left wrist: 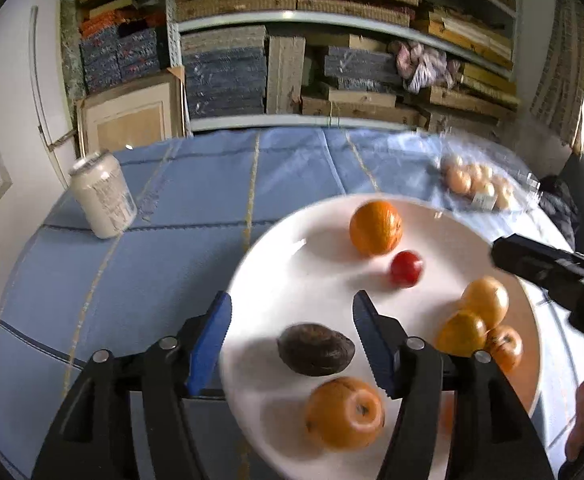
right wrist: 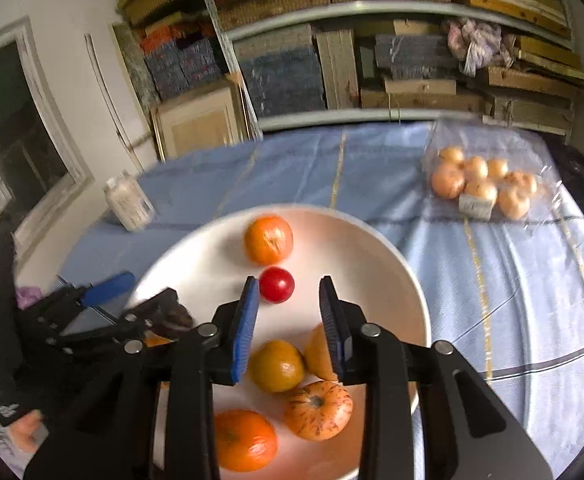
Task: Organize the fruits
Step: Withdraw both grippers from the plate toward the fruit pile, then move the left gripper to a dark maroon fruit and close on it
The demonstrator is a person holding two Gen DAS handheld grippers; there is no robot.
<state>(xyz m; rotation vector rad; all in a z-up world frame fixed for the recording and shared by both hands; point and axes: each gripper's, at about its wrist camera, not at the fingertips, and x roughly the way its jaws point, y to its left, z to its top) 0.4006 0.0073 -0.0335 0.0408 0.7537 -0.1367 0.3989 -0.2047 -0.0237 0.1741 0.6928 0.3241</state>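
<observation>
Fruits (right wrist: 277, 366): all gathered on the white plate (left wrist: 292, 264) at the near middle of the blue-covered bench (left wrist: 151, 280), with an orange (left wrist: 376, 228) at the far side, a small red tomato (left wrist: 406, 268) just nearer, a cluster of three orange-yellow ones at the right, a dark avocado (left wrist: 316, 350) at the near left and one more orange fruit (left wrist: 344, 412) just nearer than that. Left tool (left wrist: 292, 300): spread wide, straddling the avocado, pads clear of it on both sides, left finger out past the plate rim. Right tool (right wrist: 288, 280): only narrowly parted, pinching nothing, hovering over the right-hand cluster. Probably a pick of the avocado in hand. Shift slightly right to centre on it, then sink until the pads sit level with its widest part. Close slowly and stop at first firm contact, since the skin looks soft and likely to bruise. Keep the near orange fruit from being nudged; round fruit likely rolls on a smooth plate. Lift straight up, and hold the right tool away from the path.
</observation>
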